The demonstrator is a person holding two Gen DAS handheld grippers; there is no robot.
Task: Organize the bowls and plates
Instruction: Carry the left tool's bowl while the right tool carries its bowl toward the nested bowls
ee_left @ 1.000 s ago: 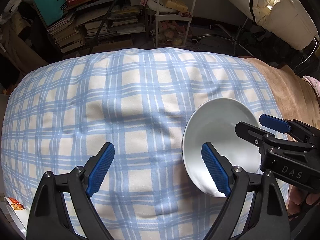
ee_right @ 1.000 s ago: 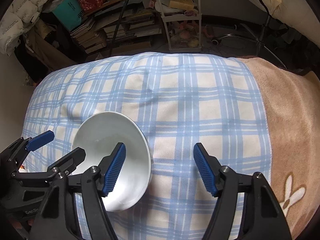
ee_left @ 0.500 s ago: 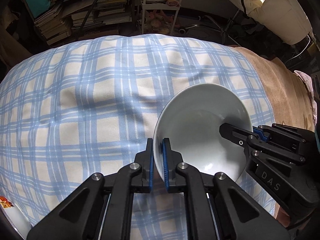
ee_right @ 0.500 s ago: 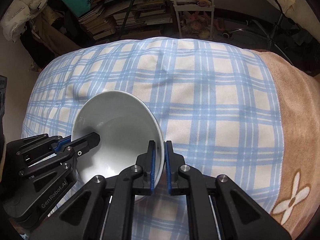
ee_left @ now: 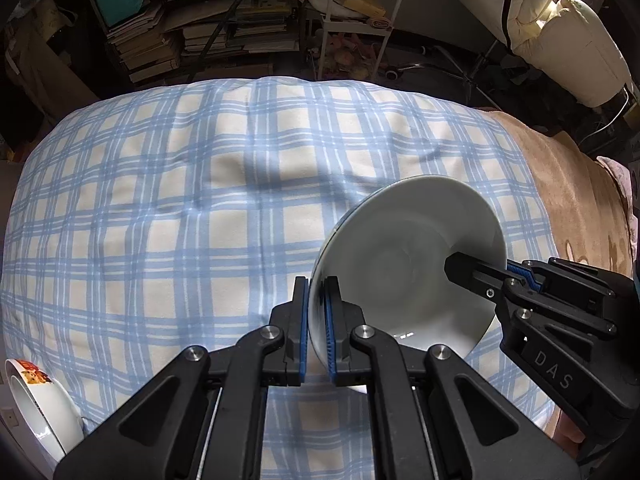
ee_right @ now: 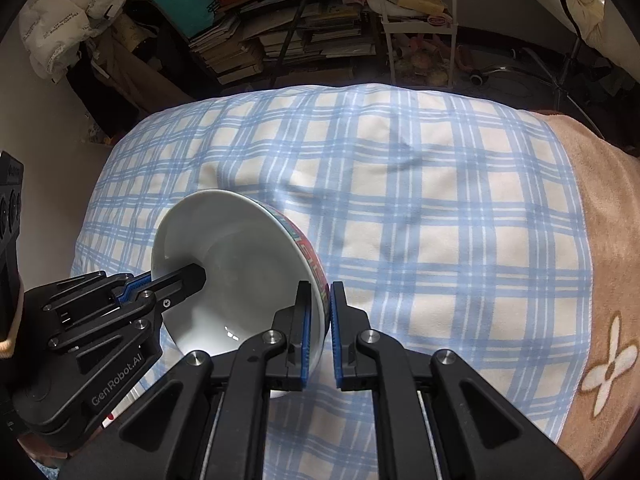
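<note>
A white bowl (ee_left: 408, 272) with a coloured band on its outside (ee_right: 308, 248) is held tilted over the blue plaid blanket (ee_left: 200, 220). My left gripper (ee_left: 316, 292) is shut on the bowl's left rim, one pad inside and one outside. My right gripper (ee_right: 319, 292) is shut on the opposite rim in the same way. Each wrist view shows the other gripper at the far rim: the right gripper (ee_left: 500, 270) and the left gripper (ee_right: 160, 280). A second white bowl (ee_left: 36, 400) with a cartoon print lies at the blanket's near left corner.
A tan blanket (ee_right: 600, 240) with a flower motif covers the right side. Behind the bed stand shelves of books and boxes (ee_left: 208, 32) and a white wire rack (ee_left: 352, 20). A white padded chair (ee_left: 560, 32) is at the far right.
Both grippers, open beside the bowl a second ago, closed on its opposite rims. Since then the bowl has tipped up, and the second bowl shows more at the lower left.
</note>
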